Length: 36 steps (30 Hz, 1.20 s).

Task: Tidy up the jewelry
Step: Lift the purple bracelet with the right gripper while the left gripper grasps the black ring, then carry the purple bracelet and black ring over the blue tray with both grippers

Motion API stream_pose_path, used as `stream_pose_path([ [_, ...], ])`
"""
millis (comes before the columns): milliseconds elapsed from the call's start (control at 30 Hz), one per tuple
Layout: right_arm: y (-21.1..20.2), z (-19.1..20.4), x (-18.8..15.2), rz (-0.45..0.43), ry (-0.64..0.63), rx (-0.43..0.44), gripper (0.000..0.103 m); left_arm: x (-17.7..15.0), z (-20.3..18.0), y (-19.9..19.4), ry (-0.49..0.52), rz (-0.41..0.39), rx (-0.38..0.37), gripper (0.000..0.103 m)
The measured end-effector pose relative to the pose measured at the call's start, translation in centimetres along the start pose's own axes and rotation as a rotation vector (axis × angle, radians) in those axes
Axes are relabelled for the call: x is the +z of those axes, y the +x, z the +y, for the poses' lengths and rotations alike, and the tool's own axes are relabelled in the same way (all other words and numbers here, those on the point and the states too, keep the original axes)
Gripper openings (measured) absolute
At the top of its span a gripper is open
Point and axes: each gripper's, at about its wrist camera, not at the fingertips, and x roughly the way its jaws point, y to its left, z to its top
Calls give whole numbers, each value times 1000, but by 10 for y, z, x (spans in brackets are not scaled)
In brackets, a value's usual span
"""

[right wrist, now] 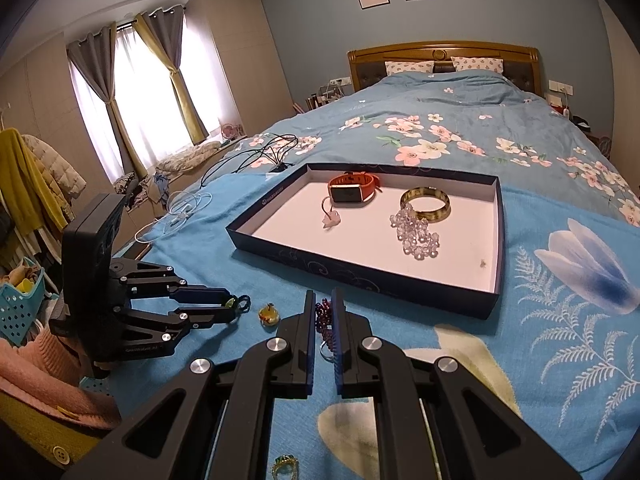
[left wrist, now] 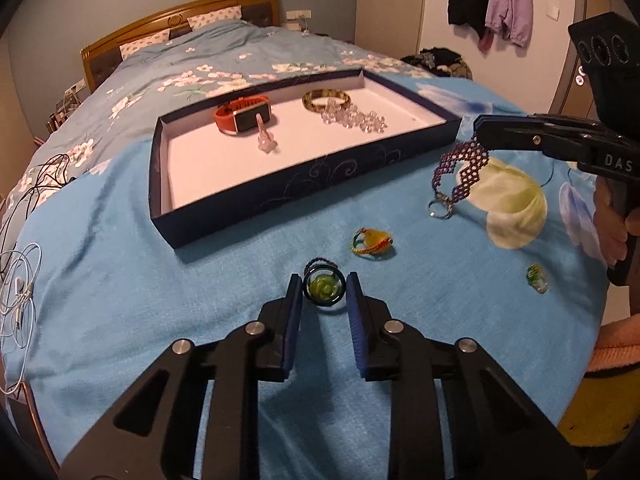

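L gripper (left wrist: pixel 323 294) angled down, straddling green ring (left wrist: pixel 323 290) | R gripper (right wrist: pixel 323 320) clamped on beaded bracelet (left wrist: pixel 462 168)

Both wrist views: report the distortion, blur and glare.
Left wrist view: fisheye bends the dark blue cardboard tray, and the beaded purple bracelet looks slightly motion-blurred. Right wrist view: the curtained window is blown out white; black vignette fills the corners.

Between the blue pads of the black left claw (left wrist: pixel 323 294) sits a dark-rimmed ring with a green rose (left wrist: pixel 323 289). Ahead of it lies a yellow charm with green-and-red cord (left wrist: pixel 373 241). The right claw (right wrist: pixel 322 320) pinches a purple beaded bracelet (left wrist: pixel 464 172). Beyond, the navy tray (left wrist: pixel 280 196), white inside with pale swirls outside, holds an orange watch (left wrist: pixel 242 114), a tortoiseshell bangle (left wrist: pixel 326 100) and clear beads (left wrist: pixel 354 117). The blanket (left wrist: pixel 160 280) is sky blue.
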Motion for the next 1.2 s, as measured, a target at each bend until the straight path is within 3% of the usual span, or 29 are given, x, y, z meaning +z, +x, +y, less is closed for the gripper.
stream_pose_path([
  [400,-5,2,19,-45,-22,-1,6,20,2,-29,-3,-114,-7,23],
  [767,0,-1,48,-87,-48,-7,6,51,8,-28,15,-178,24,23],
  [1200,27,-19,69,-72,-30,-30,6,78,21,-4,24,-169,43,23],
])
